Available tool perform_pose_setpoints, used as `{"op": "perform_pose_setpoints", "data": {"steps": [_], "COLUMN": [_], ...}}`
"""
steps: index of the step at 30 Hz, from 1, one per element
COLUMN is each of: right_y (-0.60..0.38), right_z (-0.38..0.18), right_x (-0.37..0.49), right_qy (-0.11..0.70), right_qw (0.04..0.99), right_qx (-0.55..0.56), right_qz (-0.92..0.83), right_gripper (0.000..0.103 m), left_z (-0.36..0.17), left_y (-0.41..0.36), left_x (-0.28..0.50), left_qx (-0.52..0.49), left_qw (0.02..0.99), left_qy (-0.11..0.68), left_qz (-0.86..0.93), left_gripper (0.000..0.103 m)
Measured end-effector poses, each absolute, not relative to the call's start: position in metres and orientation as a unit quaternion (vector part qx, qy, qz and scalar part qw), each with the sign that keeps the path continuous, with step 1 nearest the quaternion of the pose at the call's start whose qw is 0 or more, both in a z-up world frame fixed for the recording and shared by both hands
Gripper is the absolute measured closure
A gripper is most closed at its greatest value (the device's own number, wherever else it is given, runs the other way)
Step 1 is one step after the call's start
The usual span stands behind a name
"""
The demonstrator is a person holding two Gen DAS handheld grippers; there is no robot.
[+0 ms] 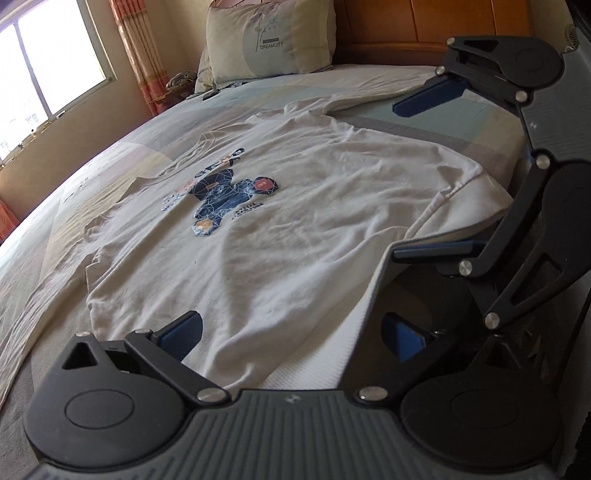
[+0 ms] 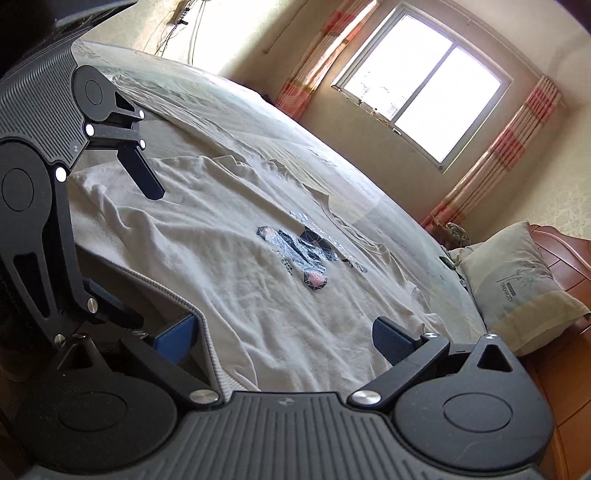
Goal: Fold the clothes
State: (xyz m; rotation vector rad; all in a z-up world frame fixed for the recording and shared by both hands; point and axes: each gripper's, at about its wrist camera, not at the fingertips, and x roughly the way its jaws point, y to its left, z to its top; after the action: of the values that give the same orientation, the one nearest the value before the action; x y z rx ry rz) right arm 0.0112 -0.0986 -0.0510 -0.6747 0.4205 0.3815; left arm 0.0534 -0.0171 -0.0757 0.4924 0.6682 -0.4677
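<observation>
Left tongs (image 1: 291, 336): they sit low at the near edge of the bed, spread wide, with the ribbed hem of the T-shirt between the two blue pads but not pinched. In the right wrist view the same tool (image 2: 122, 236) comes in from the left side, also spread.

Right tongs (image 2: 284, 339): spread wide as well, low over the hem; one pad is over the cloth, the other is at the hem edge. In the left wrist view this tool (image 1: 436, 173) enters from the right, one finger above the sleeve, the other at the side of the shirt.

T-shirt (image 1: 266, 221): white, it lies flat and wrinkled on the bed (image 1: 443, 125), front side up, the collar away from the tongs and the hem near them. Both sleeves are spread out.

Print (image 1: 225, 195): a dark blue figure of geometric pieces with orange spots; the small words around it I cannot read.

Pillow (image 1: 269, 37): it leans on the wooden headboard (image 1: 436, 22) and carries the word "DREAMCITY" under a plant drawing.

Only in left wrist view: a small dark thing on the bed near the pillow; I cannot tell what it is.

Only in right wrist view: the whole window (image 2: 421, 85) with both striped curtains (image 2: 495, 155), and cables (image 2: 184, 29) hanging on the far wall.
</observation>
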Motion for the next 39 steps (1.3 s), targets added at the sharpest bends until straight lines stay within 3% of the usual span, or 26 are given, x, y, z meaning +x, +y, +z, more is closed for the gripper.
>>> {"op": "perform_pose_setpoints", "data": {"steps": [9,18,22,24,29,31,32,33,37,39], "right_y": [-0.111,-0.069,-0.074,-0.079,-0.084,-0.083,-0.082,-0.082,-0.079,-0.079], "right_z": [-0.048,-0.094,-0.09,-0.083,-0.075,-0.076,-0.076,-0.077,-0.077,-0.074], "right_x": [-0.003,-0.004,-0.003,-0.002,-0.004,-0.008,-0.01,-0.011,-0.016,-0.016], "right_qy": [0.208,0.159,0.156,0.159,0.171,0.176,0.179,0.181,0.188,0.196], "right_qw": [0.905,0.856,0.871,0.882,0.889,0.886,0.884,0.883,0.877,0.873], "right_qx": [-0.305,-0.465,-0.443,-0.42,-0.392,-0.39,-0.389,-0.388,-0.384,-0.379], "right_qz": [0.213,0.158,0.144,0.143,0.161,0.178,0.186,0.194,0.221,0.235], "right_gripper": [0.0,0.002,0.004,0.01,0.042,0.056,0.067,0.072,0.09,0.094], "left_z": [-0.07,-0.07,-0.081,-0.085,-0.089,-0.089,-0.089,-0.09,-0.1,-0.099], "left_y": [-0.012,-0.012,-0.021,-0.028,-0.04,-0.039,-0.038,-0.038,-0.035,-0.032], "left_x": [0.063,0.051,0.038,0.031,0.01,0.003,0.001,0.001,0.005,0.007], "left_qx": [0.211,0.219,0.267,0.296,0.357,0.363,0.363,0.364,0.376,0.357], "left_qw": [0.897,0.893,0.889,0.89,0.889,0.887,0.886,0.884,0.87,0.869], "left_qy": [0.327,0.32,0.294,0.27,0.209,0.203,0.208,0.215,0.241,0.257], "left_qz": [-0.212,-0.229,-0.225,-0.219,-0.195,-0.199,-0.2,-0.198,-0.209,-0.226], "left_gripper": [0.001,0.001,0.001,0.001,0.003,0.021,0.045,0.062,0.078,0.098]}}
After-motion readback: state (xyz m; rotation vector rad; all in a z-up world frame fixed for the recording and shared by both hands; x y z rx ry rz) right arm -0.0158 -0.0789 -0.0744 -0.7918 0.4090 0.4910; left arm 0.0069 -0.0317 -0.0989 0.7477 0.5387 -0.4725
